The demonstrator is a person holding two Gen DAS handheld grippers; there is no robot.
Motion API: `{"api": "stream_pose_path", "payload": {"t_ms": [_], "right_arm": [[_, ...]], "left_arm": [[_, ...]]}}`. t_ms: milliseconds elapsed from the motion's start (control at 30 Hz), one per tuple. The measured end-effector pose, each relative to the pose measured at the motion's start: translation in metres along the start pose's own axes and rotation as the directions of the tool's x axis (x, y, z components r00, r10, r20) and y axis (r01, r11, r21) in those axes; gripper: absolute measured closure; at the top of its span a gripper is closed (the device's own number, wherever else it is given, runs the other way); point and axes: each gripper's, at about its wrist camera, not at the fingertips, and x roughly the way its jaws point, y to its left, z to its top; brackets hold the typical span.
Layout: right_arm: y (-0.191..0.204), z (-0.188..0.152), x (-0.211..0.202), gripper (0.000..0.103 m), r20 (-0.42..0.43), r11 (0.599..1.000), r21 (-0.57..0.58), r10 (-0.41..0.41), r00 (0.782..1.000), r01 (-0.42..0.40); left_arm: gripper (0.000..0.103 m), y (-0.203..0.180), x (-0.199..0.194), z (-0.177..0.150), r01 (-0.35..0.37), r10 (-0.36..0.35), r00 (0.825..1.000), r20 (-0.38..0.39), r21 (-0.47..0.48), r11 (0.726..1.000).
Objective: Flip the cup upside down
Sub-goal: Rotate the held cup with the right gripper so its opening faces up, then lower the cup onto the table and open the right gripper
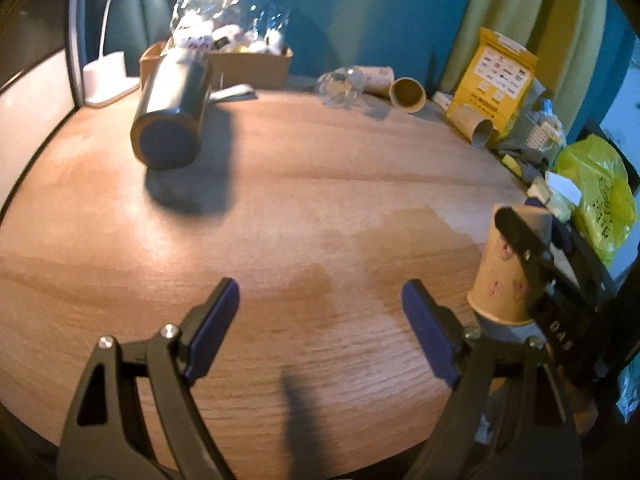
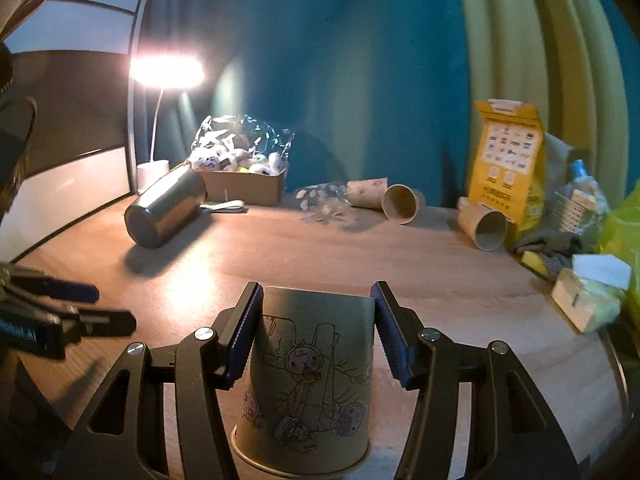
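Note:
A tan paper cup (image 2: 308, 384) with cartoon drawings is upside down, rim at the bottom, between the fingers of my right gripper (image 2: 316, 332), which is shut on its sides. In the left wrist view the same cup (image 1: 506, 276) shows at the right with a black finger across it. I cannot tell whether its rim touches the wooden table (image 2: 360, 248). My left gripper (image 1: 320, 320) is open and empty above the table, to the left of the cup; it shows at the left edge of the right wrist view (image 2: 80, 308).
A dark metal tumbler (image 1: 172, 116) lies on its side at the back left. A cardboard box of wrapped toys (image 1: 240, 56), two lying paper cups (image 2: 404, 202) (image 2: 486, 230), a yellow carton (image 2: 508, 168), a green bag (image 1: 600, 196) and a lit lamp (image 2: 168, 70) line the back and right.

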Motion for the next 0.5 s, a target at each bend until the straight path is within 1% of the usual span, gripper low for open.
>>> {"api": "stream_pose_path", "payload": {"t_ms": [67,100,167,300,433,500], "right_arm": [[0.0,-0.009,-0.007,0.044,0.036,1.0,-0.004,-0.011,0.999,0.011],[0.002,-0.012,-0.01,0.044,0.063,0.999,-0.024,-0.024,0.998,0.026],[0.003,-0.019,-0.017,0.044,0.087,0.999,-0.036,-0.036,0.996,0.039],[0.003,-0.024,-0.025,0.044,0.1,0.998,-0.031,-0.043,0.994,0.047],[0.005,-0.03,-0.033,0.044,0.116,0.998,-0.03,-0.049,0.992,0.053],[0.005,-0.034,-0.037,0.044,0.122,0.998,-0.027,-0.055,0.991,0.058]], "left_arm": [[0.018,-0.002,0.004,-0.002,-0.002,0.002,1.0,-0.006,0.014,1.0],[0.018,-0.003,0.005,-0.003,-0.002,0.002,1.0,-0.006,0.018,1.0],[0.018,-0.007,0.007,-0.004,-0.007,0.007,1.0,-0.006,0.027,1.0],[0.018,-0.011,0.006,-0.007,-0.017,0.016,1.0,0.015,0.033,0.999],[0.018,-0.012,0.003,-0.009,-0.009,0.007,0.999,0.047,0.033,0.999],[0.018,-0.011,0.005,-0.01,-0.009,0.008,0.999,0.042,0.025,1.0]]}}
